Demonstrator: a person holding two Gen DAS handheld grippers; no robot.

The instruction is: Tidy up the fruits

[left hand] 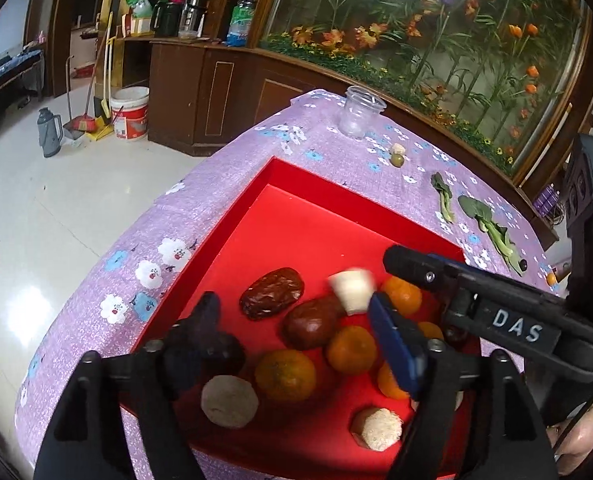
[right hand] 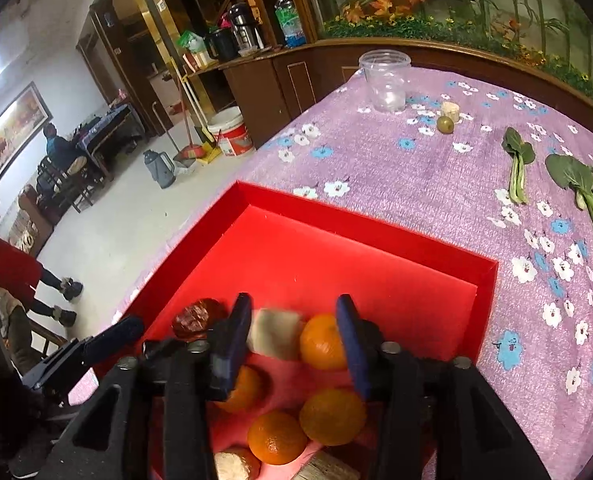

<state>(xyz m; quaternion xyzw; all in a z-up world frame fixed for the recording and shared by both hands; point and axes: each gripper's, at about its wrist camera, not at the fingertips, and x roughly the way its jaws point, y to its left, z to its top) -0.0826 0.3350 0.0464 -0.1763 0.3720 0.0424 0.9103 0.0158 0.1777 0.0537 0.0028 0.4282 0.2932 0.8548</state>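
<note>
A red tray (left hand: pixel 316 188) (right hand: pixel 360 216) on the purple flowered cloth holds several oranges (left hand: pixel 285 376) (right hand: pixel 323 342), two dark red dates (left hand: pixel 271 292) and beige peeled pieces (left hand: pixel 229 401). A white chunk (left hand: pixel 353 286) (right hand: pixel 274 334) is blurred in the air just below my right gripper (right hand: pixel 294 336), whose fingers stand open over the tray. The right gripper also shows in the left wrist view (left hand: pixel 384 280). My left gripper (left hand: pixel 296 344) is open low over the tray's near end, empty.
On the cloth beyond the tray: a clear plastic jar (left hand: pixel 359 111) (right hand: pixel 385 80), a small green fruit (left hand: pixel 397 159) (right hand: pixel 445 124) beside a beige piece (right hand: pixel 450 111), two leafy greens (left hand: pixel 486 220) (right hand: pixel 517 164). Wooden cabinet and floor lie left of the table.
</note>
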